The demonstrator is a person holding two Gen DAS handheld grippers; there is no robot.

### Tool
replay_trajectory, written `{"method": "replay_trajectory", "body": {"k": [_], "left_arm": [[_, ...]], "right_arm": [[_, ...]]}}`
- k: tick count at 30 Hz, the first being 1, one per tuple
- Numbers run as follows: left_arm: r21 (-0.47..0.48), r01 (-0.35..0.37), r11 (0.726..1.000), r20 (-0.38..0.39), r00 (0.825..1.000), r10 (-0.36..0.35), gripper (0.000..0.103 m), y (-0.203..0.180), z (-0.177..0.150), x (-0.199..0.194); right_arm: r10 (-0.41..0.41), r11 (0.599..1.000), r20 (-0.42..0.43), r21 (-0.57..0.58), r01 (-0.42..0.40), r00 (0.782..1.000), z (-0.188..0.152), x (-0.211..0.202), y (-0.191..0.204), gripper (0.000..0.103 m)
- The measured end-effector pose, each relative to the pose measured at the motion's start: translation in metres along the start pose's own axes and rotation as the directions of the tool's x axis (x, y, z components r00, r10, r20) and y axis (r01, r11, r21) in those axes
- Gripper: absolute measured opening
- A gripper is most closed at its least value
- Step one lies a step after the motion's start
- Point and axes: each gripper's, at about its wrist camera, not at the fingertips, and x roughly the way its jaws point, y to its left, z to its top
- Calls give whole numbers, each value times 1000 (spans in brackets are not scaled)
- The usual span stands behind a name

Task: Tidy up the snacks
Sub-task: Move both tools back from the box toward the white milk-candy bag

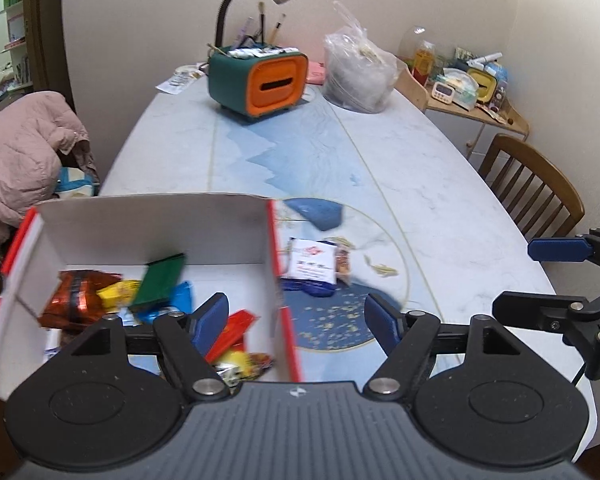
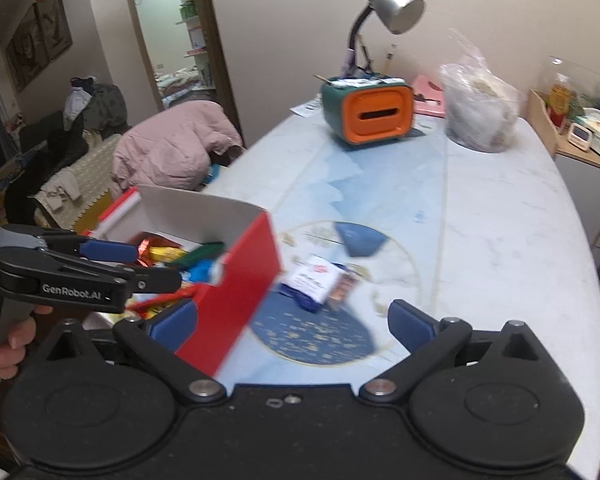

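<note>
Snacks, mostly stowed: several bright packets, a green packet [image 1: 160,280] uppermost, lie in the red-and-white box [image 1: 152,220]; one white packet [image 1: 314,266] remains on the table [image 1: 440,184] just beside it; left gripper [image 1: 296,320] and right gripper [image 2: 292,322] both gape, empty.

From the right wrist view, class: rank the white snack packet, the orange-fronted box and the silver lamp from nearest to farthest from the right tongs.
1. White snack packet: on the table just ahead of the right tongs, beside the red box.
2. Orange-fronted box: far end of the table, centre.
3. Silver lamp: behind that box, by the wall.
</note>
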Motion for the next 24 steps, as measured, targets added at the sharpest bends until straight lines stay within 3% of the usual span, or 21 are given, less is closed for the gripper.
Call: {"method": "replay_trajectory", "body": {"k": [6,13,24], "left_arm": [[16,-3,1000,-42,999,4,75,-42,15,34],[27,-59,998,-131,989,62,75,-81,33,88],[-17,-206,978,-287,938,193,75,-69,56,175]], "right_arm": [[-23,999,-22,31,23,1000,-10,-7,-47,102],[-10,998,-42,57,13,999,-22,-8,-93,102],[30,994,-83,103,-21,996,-33,13,-142,102]]}}
